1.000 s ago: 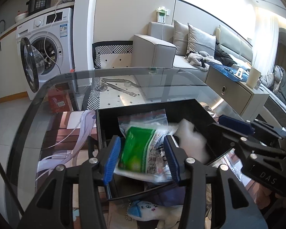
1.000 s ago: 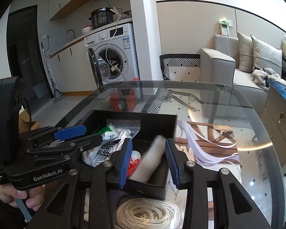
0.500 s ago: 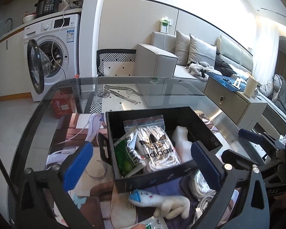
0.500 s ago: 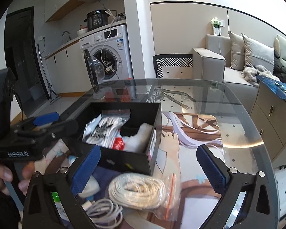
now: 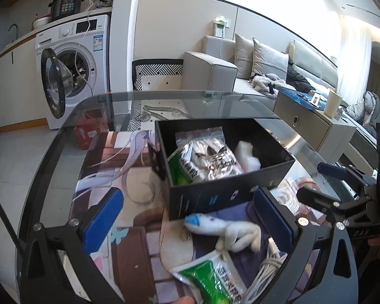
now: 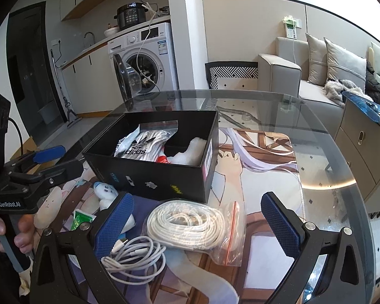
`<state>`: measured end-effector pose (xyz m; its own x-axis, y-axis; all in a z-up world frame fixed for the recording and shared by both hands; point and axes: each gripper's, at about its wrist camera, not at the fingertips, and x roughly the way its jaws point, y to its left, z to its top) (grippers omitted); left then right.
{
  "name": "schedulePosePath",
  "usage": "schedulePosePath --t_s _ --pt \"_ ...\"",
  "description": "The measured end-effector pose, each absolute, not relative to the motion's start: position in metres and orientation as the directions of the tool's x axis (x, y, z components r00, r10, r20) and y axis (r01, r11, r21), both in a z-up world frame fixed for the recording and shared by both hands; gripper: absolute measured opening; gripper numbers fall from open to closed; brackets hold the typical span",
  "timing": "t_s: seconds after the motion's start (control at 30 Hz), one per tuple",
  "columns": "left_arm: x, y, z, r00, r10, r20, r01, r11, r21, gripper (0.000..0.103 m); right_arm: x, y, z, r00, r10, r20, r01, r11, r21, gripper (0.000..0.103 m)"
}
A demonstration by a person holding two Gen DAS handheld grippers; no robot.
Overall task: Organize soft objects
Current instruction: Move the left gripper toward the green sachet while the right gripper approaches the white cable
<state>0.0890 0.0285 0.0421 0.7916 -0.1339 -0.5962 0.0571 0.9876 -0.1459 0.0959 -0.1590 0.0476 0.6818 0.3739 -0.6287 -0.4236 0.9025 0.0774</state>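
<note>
A black box [image 5: 230, 195] on the glass table holds a green packet [image 5: 177, 169], a bagged striped garment [image 5: 210, 159] and a white soft roll [image 5: 248, 157]. My left gripper [image 5: 187, 193] stands open just in front of the box, over a white plush toy [image 5: 223, 230] and a second green packet [image 5: 212, 281]. My right gripper [image 6: 197, 200] is open too, with a bagged coil of white cord [image 6: 190, 223] lying on the table between its fingers, untouched. The black box [image 6: 149, 177] sits beyond it. Both grippers hold nothing.
A loose white cable [image 6: 134, 255] lies by the right gripper's left finger. The left gripper [image 6: 60, 160] shows at the left edge, held by a hand [image 6: 22, 230]. The glass table's rim [image 6: 342, 152] curves right. A washing machine [image 5: 73, 65] and sofa [image 5: 215, 71] stand beyond.
Both grippers opened wide and drew back from the box. The green packet and the white roll that they held now lie inside it.
</note>
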Motion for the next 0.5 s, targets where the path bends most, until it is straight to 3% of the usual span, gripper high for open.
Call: schedulePosePath --t_s 0.5 --pt "0.063 0.036 0.021 0.769 -0.092 -0.633 0.019 0.992 -0.121 0.103 0.082 -0.149 0.036 0.643 0.385 -0.663 -0.445 0.892 0.086 0.102"
